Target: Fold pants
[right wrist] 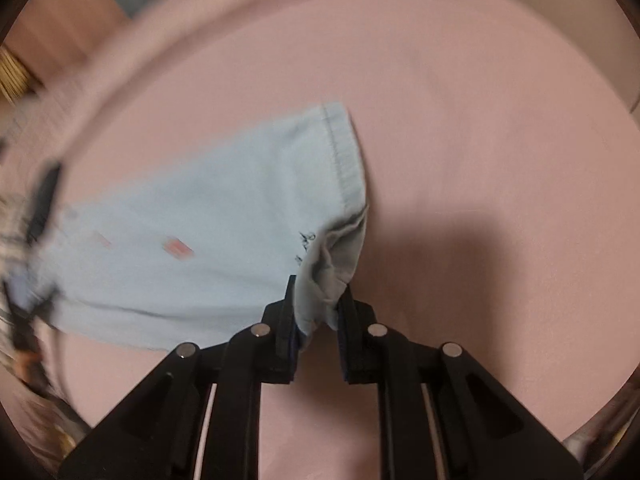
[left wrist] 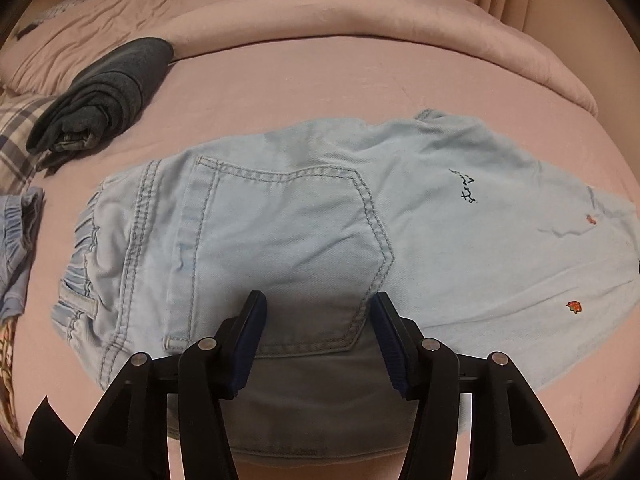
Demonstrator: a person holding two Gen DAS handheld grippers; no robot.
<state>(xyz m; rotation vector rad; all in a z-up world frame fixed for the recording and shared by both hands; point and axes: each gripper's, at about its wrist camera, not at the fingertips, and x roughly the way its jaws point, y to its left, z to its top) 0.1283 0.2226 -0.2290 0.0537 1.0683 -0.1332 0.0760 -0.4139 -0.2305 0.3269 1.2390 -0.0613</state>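
Note:
Light blue denim pants [left wrist: 304, 232] lie flat on the pink bed sheet [left wrist: 320, 80], waistband at the left, back pocket up, legs running right. My left gripper [left wrist: 318, 304] hovers open over the back pocket, holding nothing. In the right wrist view the pant leg [right wrist: 208, 232] runs left, its hem [right wrist: 344, 152] at the top. My right gripper [right wrist: 318, 286] is shut on the near corner of the leg cuff, lifting it slightly. This view is motion-blurred.
A folded dark grey garment [left wrist: 104, 96] lies at the back left. Another light blue garment [left wrist: 16, 248] and a plaid cloth [left wrist: 20, 136] sit at the left edge. A rolled pink duvet [left wrist: 360, 12] lines the far side.

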